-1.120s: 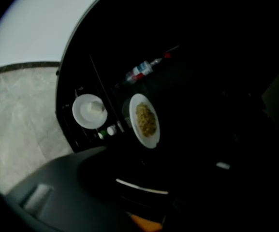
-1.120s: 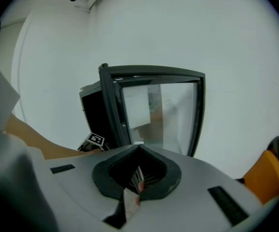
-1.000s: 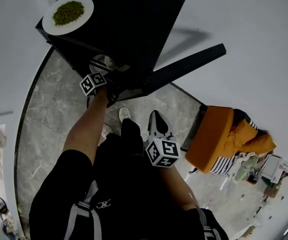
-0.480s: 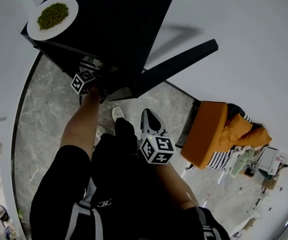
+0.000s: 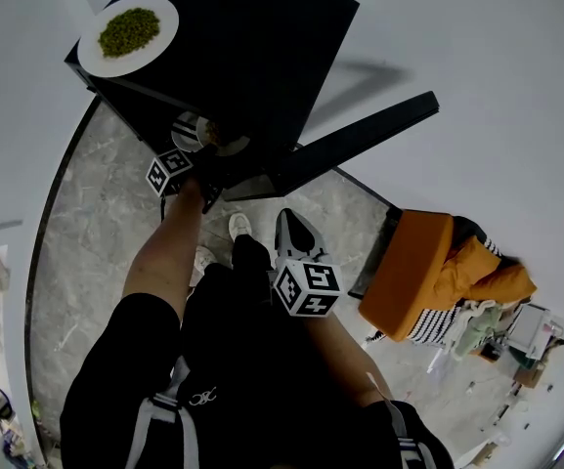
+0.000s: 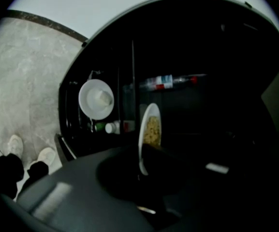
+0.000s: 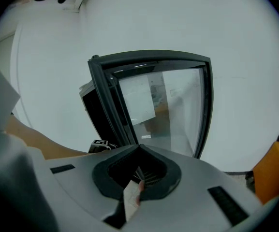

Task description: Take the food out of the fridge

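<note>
One white plate of greens (image 5: pixel 130 30) is sitting atop the black fridge (image 5: pixel 262 57) (upper left); my left gripper (image 6: pixel 143 158), jaws just closing, is clamping a white plate of yellow food (image 6: pixel 151 129) inside; right gripper (image 7: pixel 139 151) idling clenched.

Bare white room: marble floor (image 5: pixel 96 233), black fridge (image 5: pixel 262 37)

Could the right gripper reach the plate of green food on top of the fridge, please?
Probably yes: the plate of green food sits uncovered on the fridge top, the open door stands off to the side, and the right gripper is shut and empty.
</note>
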`<action>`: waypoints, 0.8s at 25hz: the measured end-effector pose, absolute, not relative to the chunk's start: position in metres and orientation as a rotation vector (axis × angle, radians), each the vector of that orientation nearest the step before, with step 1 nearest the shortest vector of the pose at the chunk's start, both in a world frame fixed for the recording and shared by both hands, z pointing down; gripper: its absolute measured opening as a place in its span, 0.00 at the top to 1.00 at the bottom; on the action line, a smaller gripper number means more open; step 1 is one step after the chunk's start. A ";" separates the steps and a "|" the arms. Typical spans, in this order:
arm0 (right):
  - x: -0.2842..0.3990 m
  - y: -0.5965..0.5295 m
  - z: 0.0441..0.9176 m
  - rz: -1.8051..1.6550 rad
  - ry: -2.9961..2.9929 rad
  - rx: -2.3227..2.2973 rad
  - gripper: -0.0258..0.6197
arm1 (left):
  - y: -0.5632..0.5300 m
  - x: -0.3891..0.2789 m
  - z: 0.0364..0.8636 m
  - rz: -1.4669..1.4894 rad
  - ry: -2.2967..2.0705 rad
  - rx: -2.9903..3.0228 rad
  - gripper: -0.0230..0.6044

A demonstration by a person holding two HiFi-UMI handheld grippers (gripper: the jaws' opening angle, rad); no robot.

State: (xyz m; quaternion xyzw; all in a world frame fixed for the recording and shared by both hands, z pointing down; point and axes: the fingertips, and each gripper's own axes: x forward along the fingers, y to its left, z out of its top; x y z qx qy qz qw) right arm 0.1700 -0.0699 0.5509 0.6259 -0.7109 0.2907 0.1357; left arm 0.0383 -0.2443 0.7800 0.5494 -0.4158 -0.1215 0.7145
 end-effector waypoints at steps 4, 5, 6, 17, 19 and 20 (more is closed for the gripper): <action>0.164 -0.074 0.548 0.797 -2.089 1.786 0.97 | -0.238 0.034 0.776 -0.297 -0.901 1.206 0.92; 0.165 -0.074 0.548 0.802 -2.091 1.786 0.97 | -0.237 0.034 0.774 -0.312 -0.889 1.205 0.92; 0.165 -0.075 0.548 0.807 -2.092 1.785 0.97 | -0.235 0.033 0.771 -0.337 -0.874 1.210 0.92; 0.155 -0.081 0.531 0.736 -2.172 1.736 0.97 | -0.217 0.016 0.715 -0.583 -0.807 1.279 0.95; 0.142 -0.084 0.527 0.709 -2.215 1.693 0.97 | -0.205 0.006 0.704 -0.583 -0.816 1.273 0.95; 0.134 -0.085 0.525 0.700 -2.240 1.669 0.97 | -0.199 -0.001 0.698 -0.591 -0.820 1.269 0.95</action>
